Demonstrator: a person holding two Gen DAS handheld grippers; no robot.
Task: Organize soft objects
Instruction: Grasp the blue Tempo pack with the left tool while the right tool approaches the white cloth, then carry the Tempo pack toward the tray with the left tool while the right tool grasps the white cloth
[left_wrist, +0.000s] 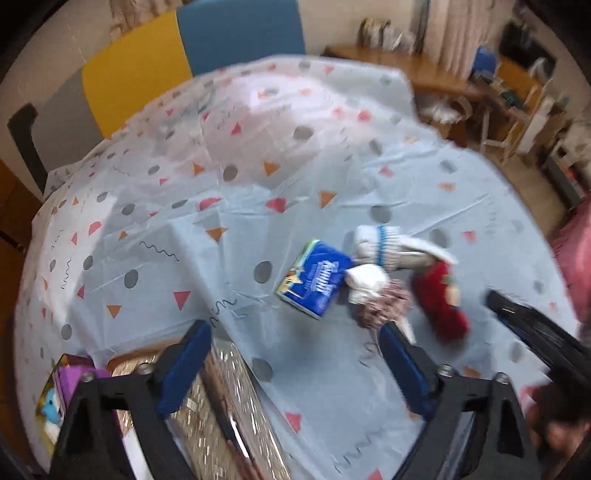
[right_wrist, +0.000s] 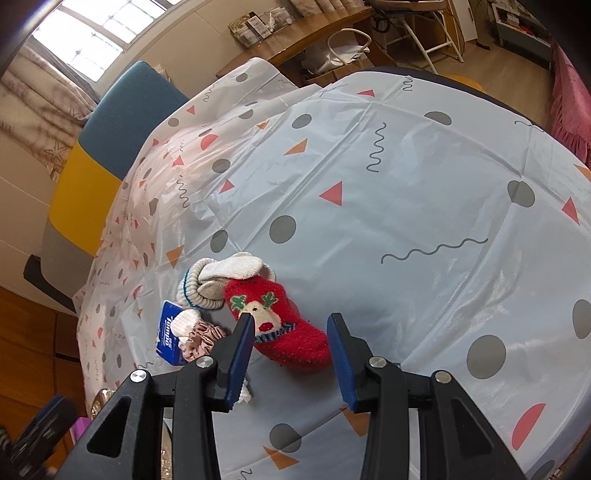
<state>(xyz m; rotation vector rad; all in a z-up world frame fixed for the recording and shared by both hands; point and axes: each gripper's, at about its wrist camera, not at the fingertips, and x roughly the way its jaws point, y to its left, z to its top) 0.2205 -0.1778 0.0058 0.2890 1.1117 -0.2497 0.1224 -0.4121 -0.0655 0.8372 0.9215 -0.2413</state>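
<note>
Red sock (right_wrist: 284, 325): desk's near-left part, long axis slanting toward right gripper (right_wrist: 291, 354).
Right jaws: released, straddling sock's toe end, nearer.
Left gripper (left_wrist: 295, 369): released, empty, pile ahead.

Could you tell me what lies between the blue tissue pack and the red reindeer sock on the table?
A white cloth and a pink scrunchie lie between the tissue pack and the red sock, clearest in the right wrist view.
</note>
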